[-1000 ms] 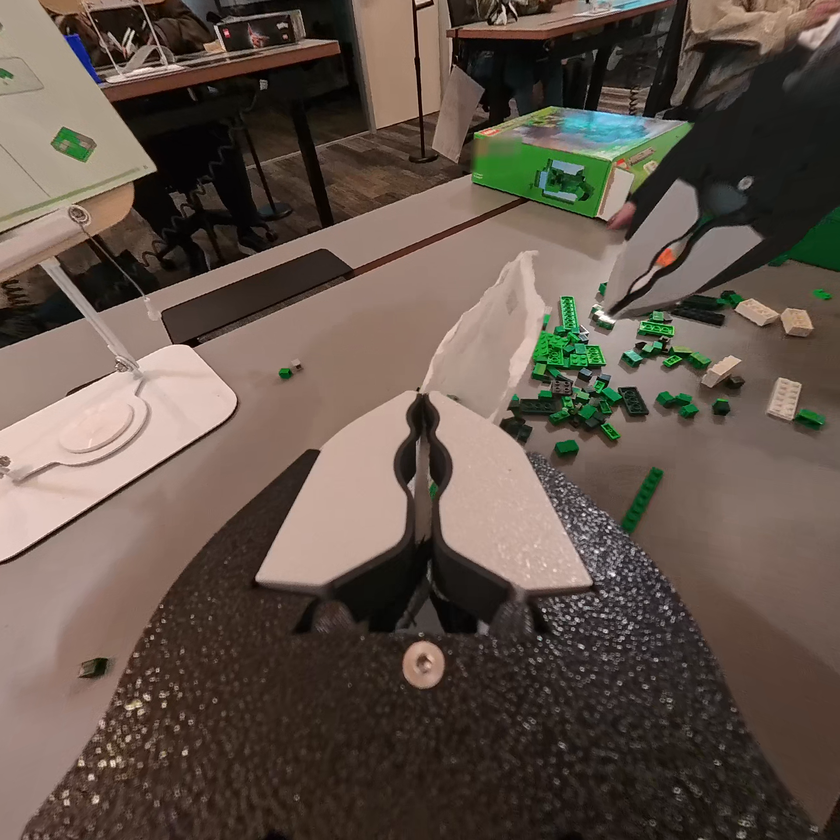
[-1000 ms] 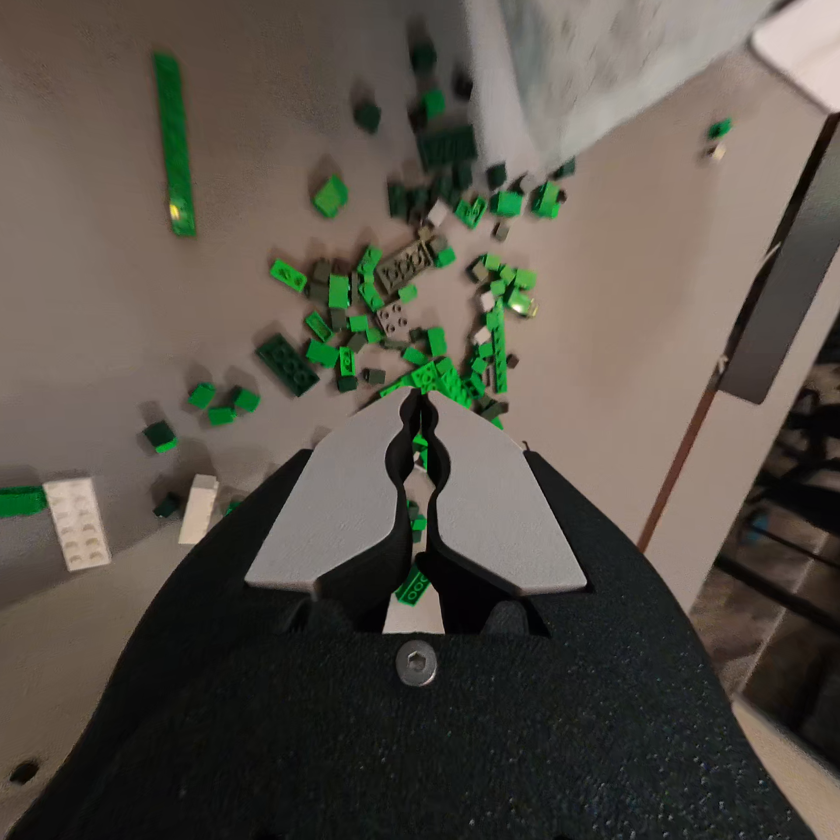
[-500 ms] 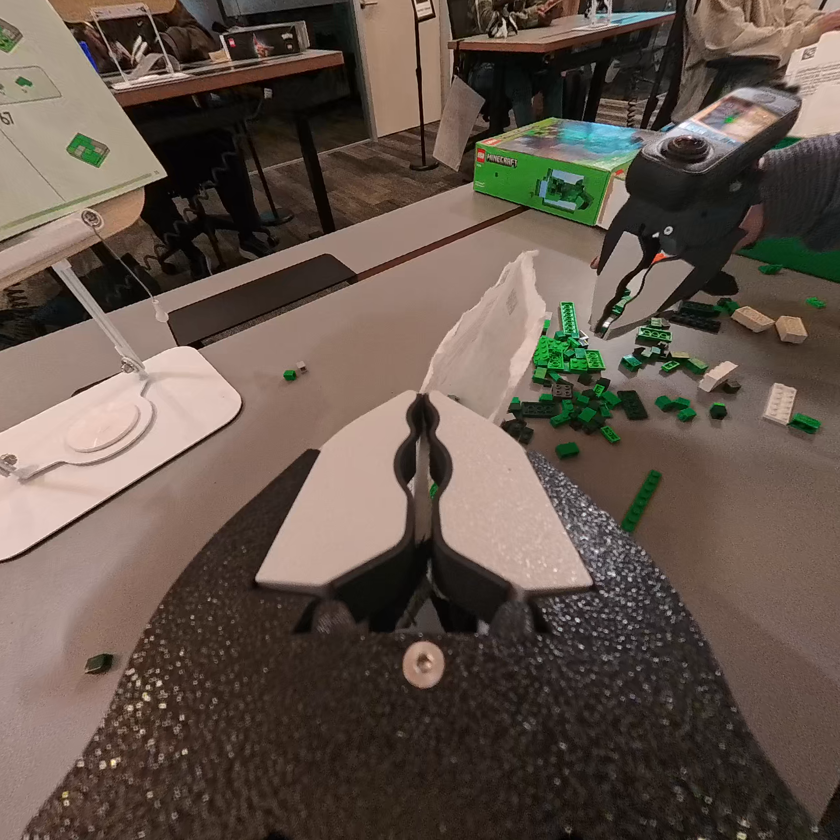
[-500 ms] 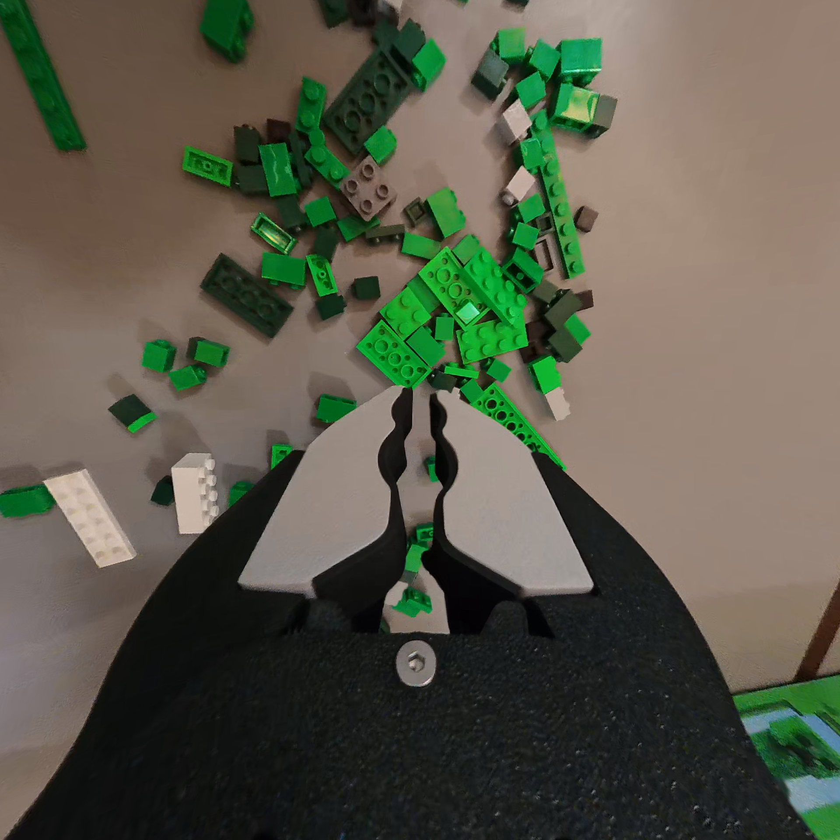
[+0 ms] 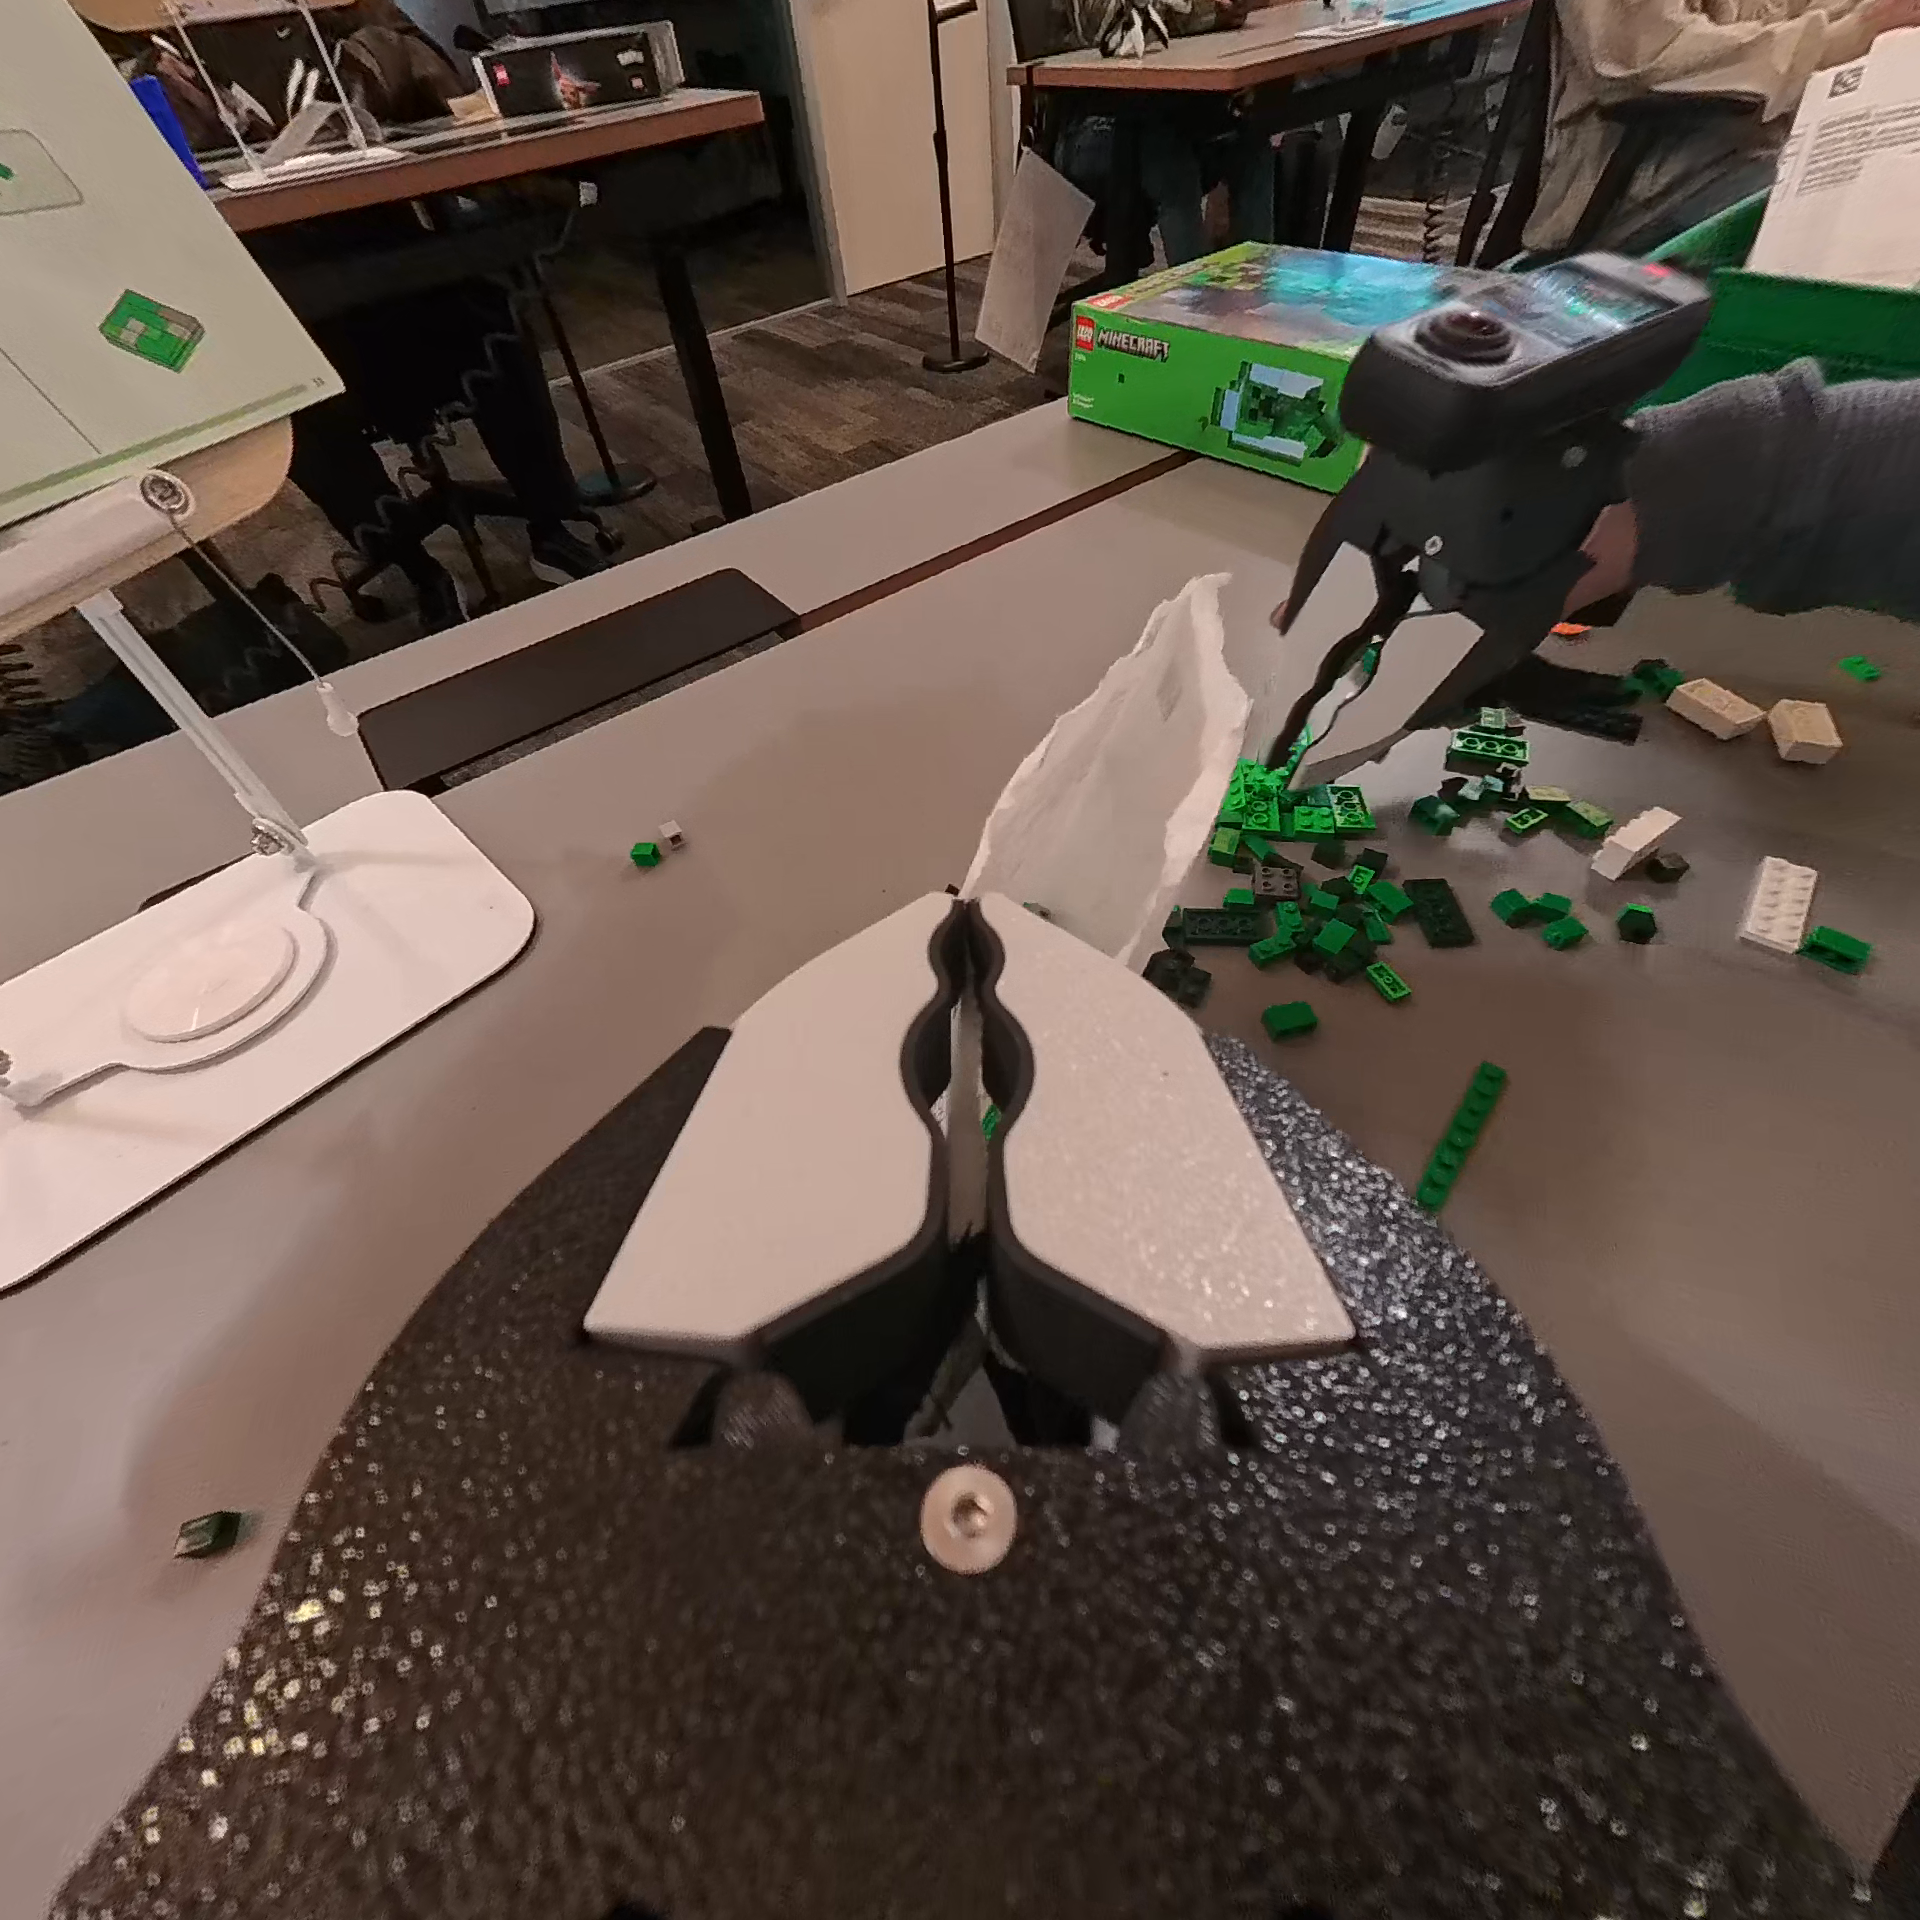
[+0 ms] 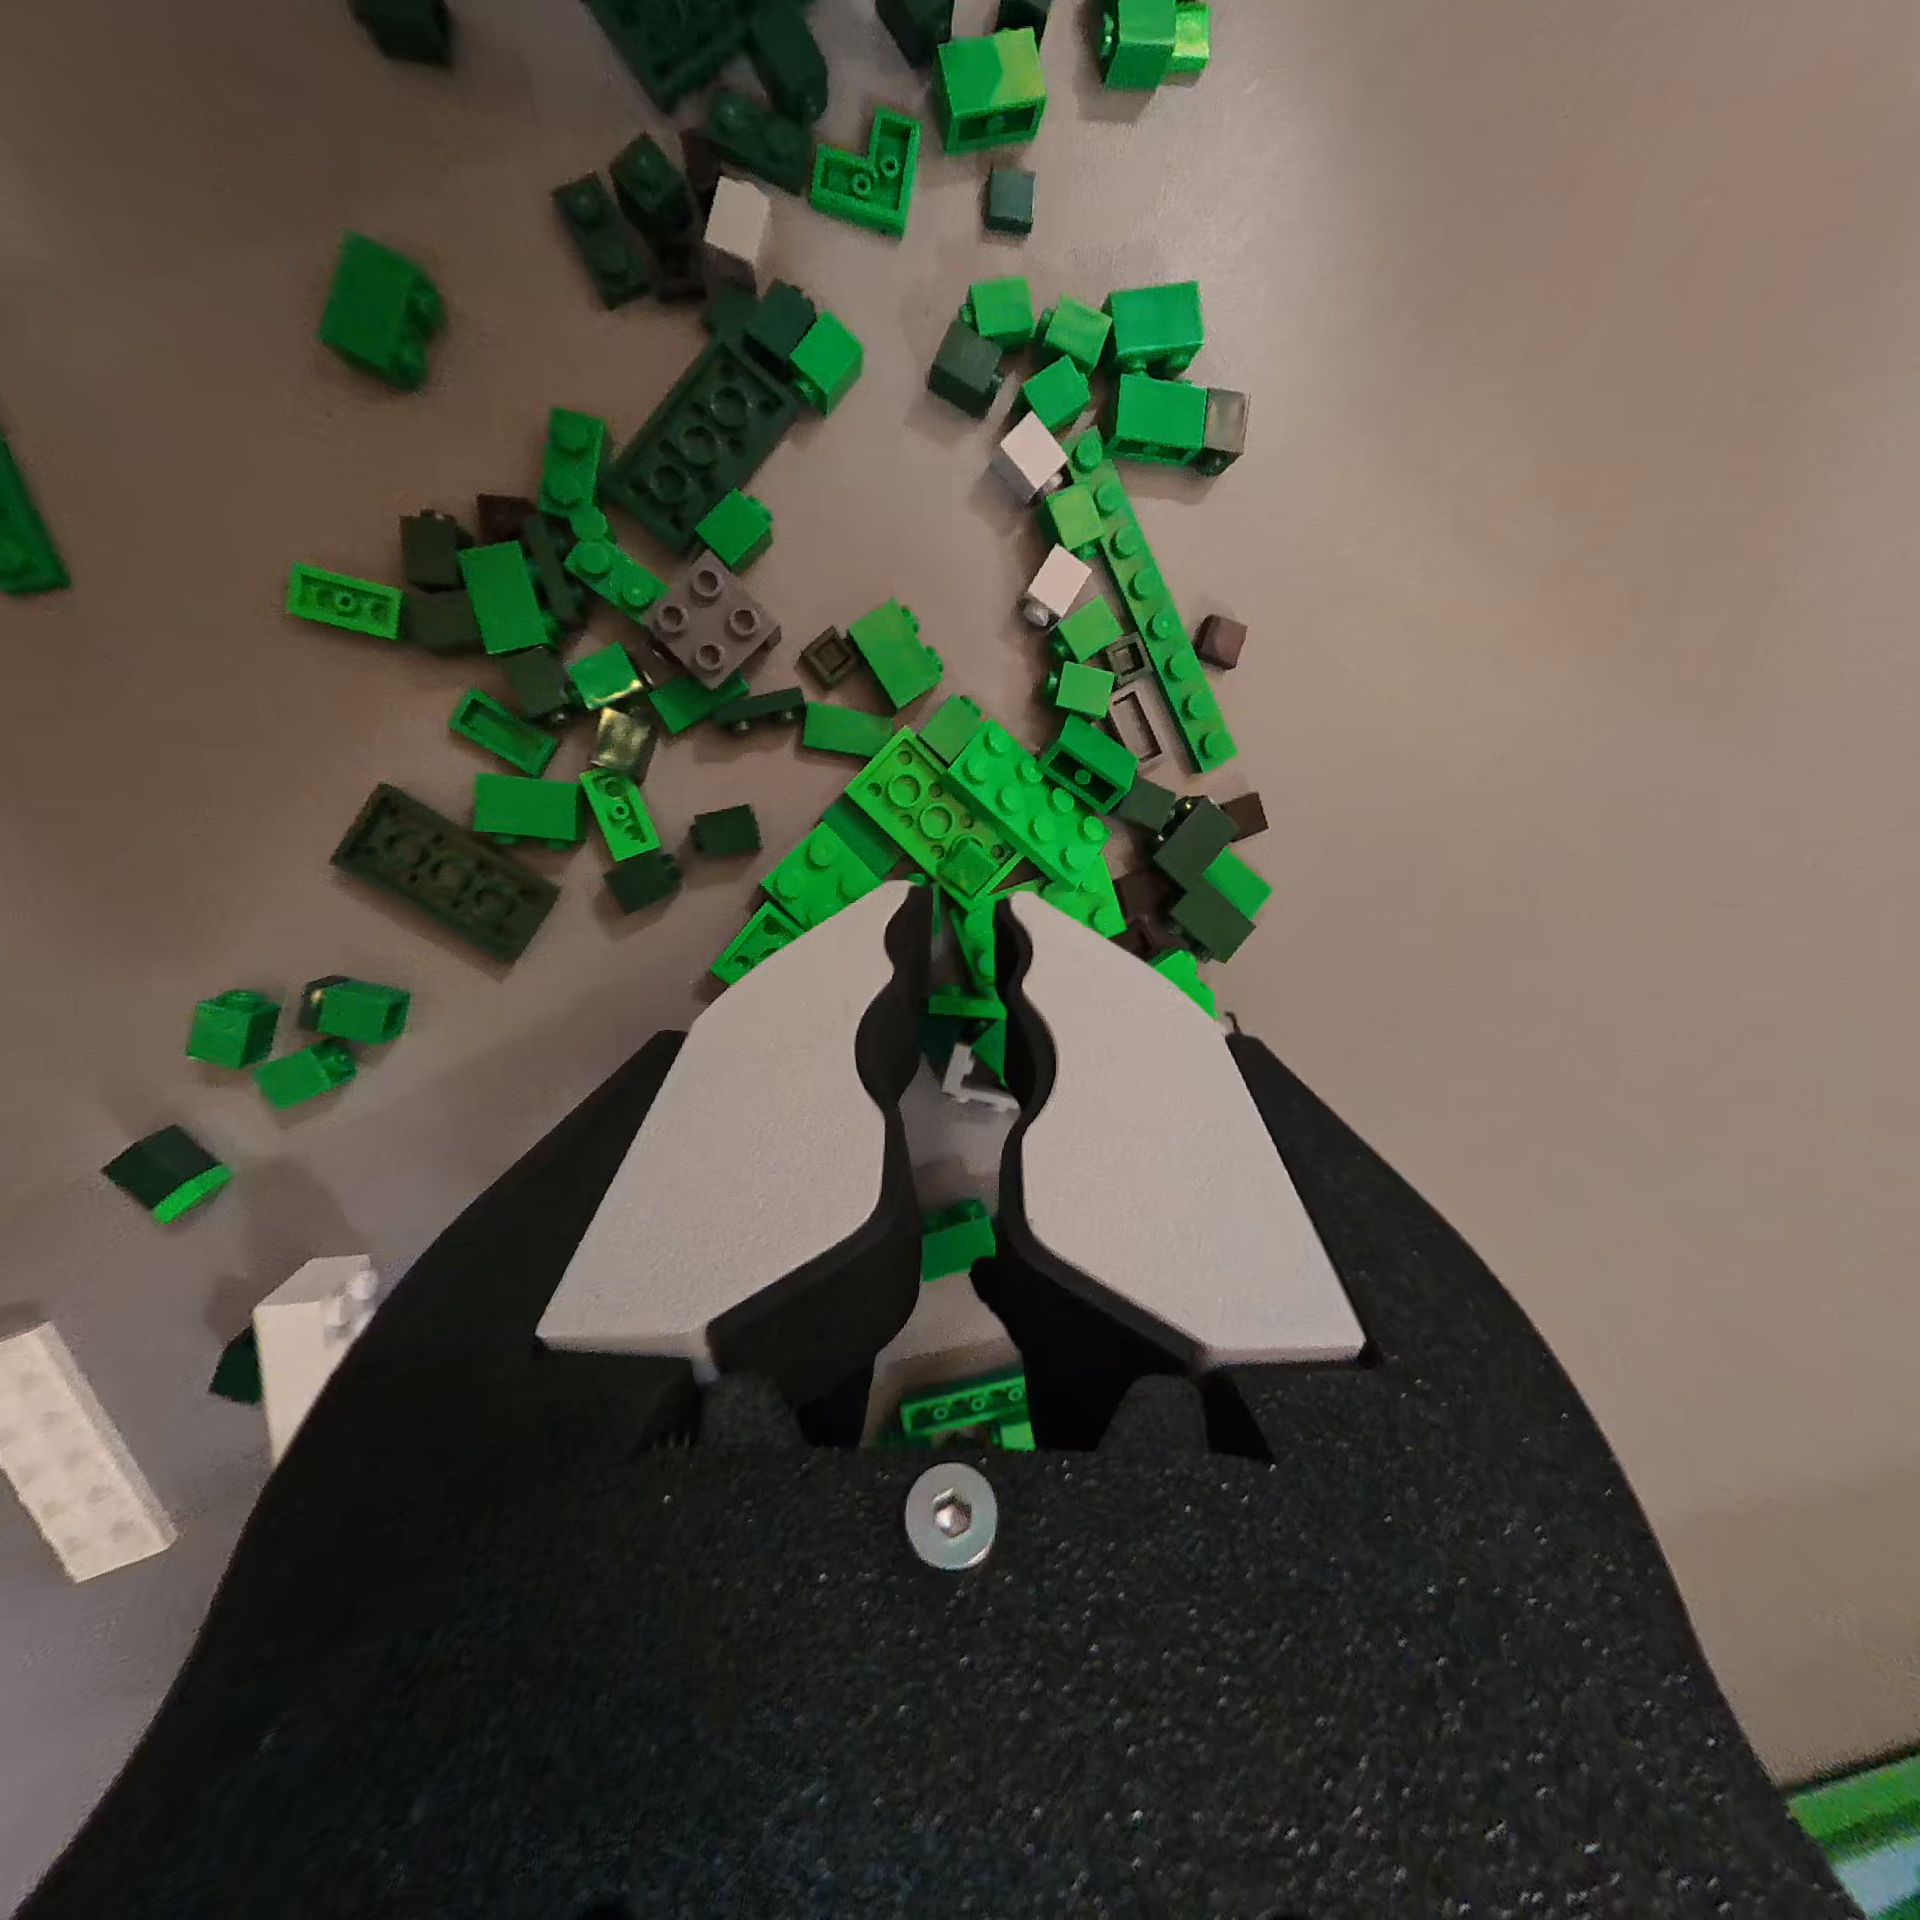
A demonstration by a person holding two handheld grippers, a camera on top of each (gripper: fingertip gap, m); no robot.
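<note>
My left gripper [image 5: 966, 912] is shut on the lower edge of a white paper bag [image 5: 1122, 790] and holds it upright over the grey table [image 5: 727, 831]. A pile of green bricks [image 5: 1340, 914] lies just right of the bag. My right gripper [image 6: 961, 896] is narrowly open. It points down with its tips at a cluster of bright green plates [image 6: 935, 810] in that pile. Small green pieces show through the gap between its fingers. In the left wrist view the right gripper [image 5: 1299, 758] comes down onto the far edge of the pile, beside the bag.
A green toy box [image 5: 1216, 384] stands at the table's far edge. A white stand base [image 5: 260, 987] with an instruction sheet [image 5: 104, 312] is at left, and a black pad [image 5: 582, 665] behind it. White bricks [image 5: 1782, 904] and a long green plate [image 5: 1460, 1132] lie at right. Some 25 centimeters of space lies between my two pairs of fingers.
My right gripper has swung in from the right, come down onto the pile next to the bag and opened a little. The left gripper and the bag have stayed put.
</note>
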